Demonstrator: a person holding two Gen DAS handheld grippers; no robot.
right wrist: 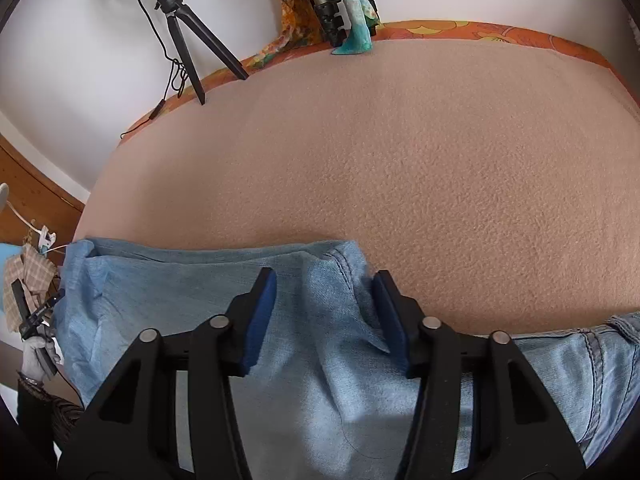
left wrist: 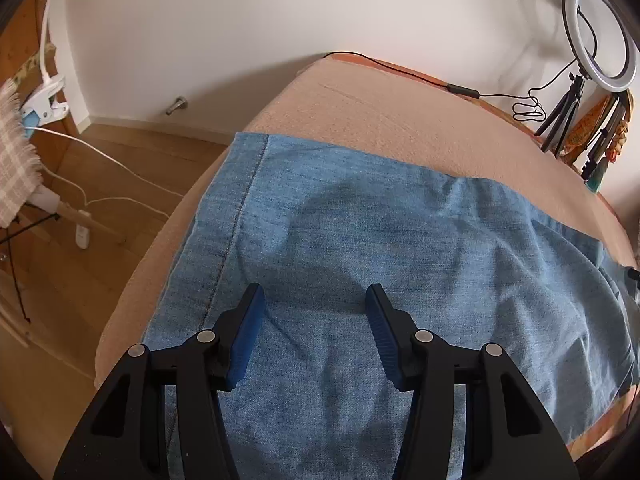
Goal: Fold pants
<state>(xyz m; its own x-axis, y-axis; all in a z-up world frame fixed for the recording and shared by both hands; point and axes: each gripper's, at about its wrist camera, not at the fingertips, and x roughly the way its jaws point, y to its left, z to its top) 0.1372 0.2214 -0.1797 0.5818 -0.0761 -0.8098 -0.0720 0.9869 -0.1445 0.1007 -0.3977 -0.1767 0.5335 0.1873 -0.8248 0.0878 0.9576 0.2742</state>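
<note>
Light blue denim pants (left wrist: 380, 240) lie flat on a peach blanket (left wrist: 380, 120) that covers a bed. The stitched hem (left wrist: 240, 208) runs along the bed's left edge in the left wrist view. My left gripper (left wrist: 314, 294) hovers just over the denim near that hem, open, with nothing pinched. In the right wrist view the pants (right wrist: 192, 280) end in a folded far edge, and a raised corner of denim (right wrist: 340, 264) stands between the fingers of my right gripper (right wrist: 324, 278). Its pads stand apart around that fold, and no pinch shows.
A ring light on a tripod (right wrist: 180, 32) and its black cable (left wrist: 400, 68) stand at the bed's far edge beside a colourful doll (right wrist: 356, 36). White cables and a power strip (left wrist: 82, 232) lie on the wooden floor at left. A gloved hand (right wrist: 36, 348) shows at far left.
</note>
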